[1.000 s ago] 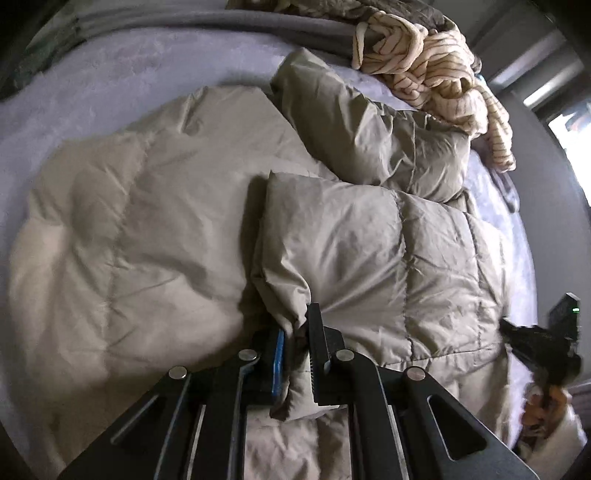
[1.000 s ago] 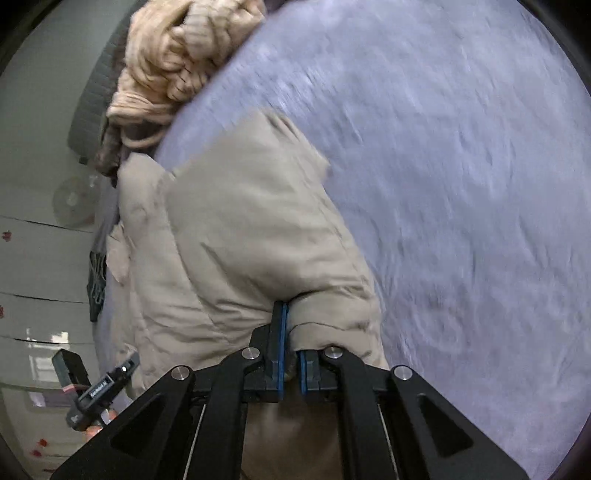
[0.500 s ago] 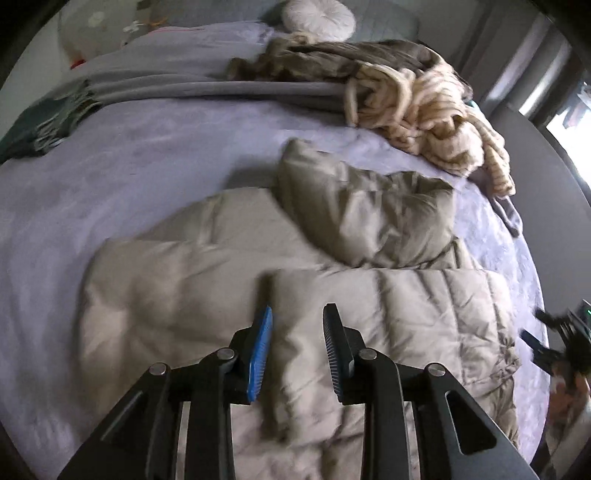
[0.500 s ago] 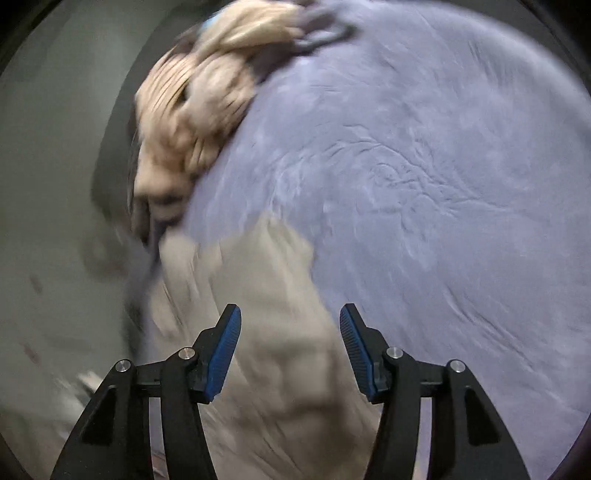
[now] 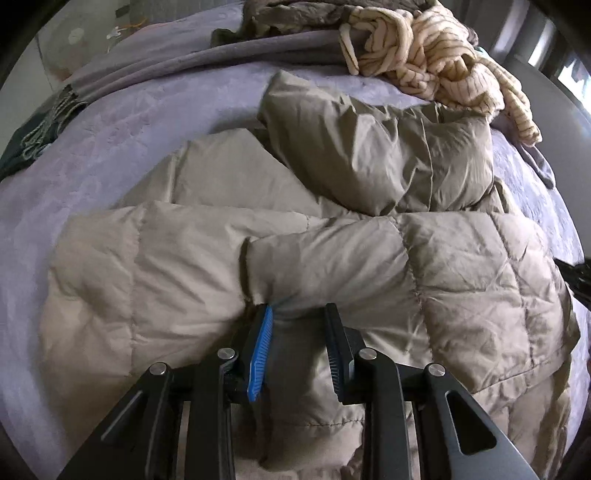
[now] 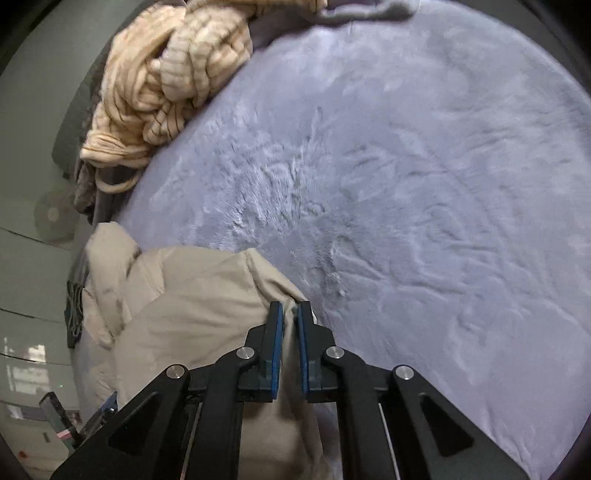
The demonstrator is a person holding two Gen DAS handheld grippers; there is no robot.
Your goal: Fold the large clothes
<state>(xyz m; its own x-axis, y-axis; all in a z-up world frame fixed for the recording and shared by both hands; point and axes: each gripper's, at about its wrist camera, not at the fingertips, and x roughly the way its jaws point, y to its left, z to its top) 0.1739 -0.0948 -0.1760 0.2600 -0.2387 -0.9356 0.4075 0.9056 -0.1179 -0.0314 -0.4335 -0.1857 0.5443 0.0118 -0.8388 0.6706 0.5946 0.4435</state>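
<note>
Mid-fold regrasp: beige puffer jacket [image 5: 280, 258] lies part-folded on the purple bed cover [image 6: 424, 184], left gripper [image 5: 298, 314] clamped on its folded sleeve edge, right gripper [image 6: 290, 310] pinched shut on a corner; next, probably lift both and fold over evenly.

Your puffer jacket [image 5: 332, 258] is a plain khaki-beige, stitched into quilted squares, and reads paler, nearly cream, in the right wrist view [image 6: 192, 314]. The bed cover [image 5: 129, 122] under it is lavender-grey plush with a faint swirled nap. Toward the bed's far edge you have a cream knit [image 5: 436, 55] with thin dark stripes (chunky ribbing) and a brownish-olive garment [image 5: 295, 14]. Your gripper fingers are black; their pads [image 5: 260, 350] are bright blue.
</note>
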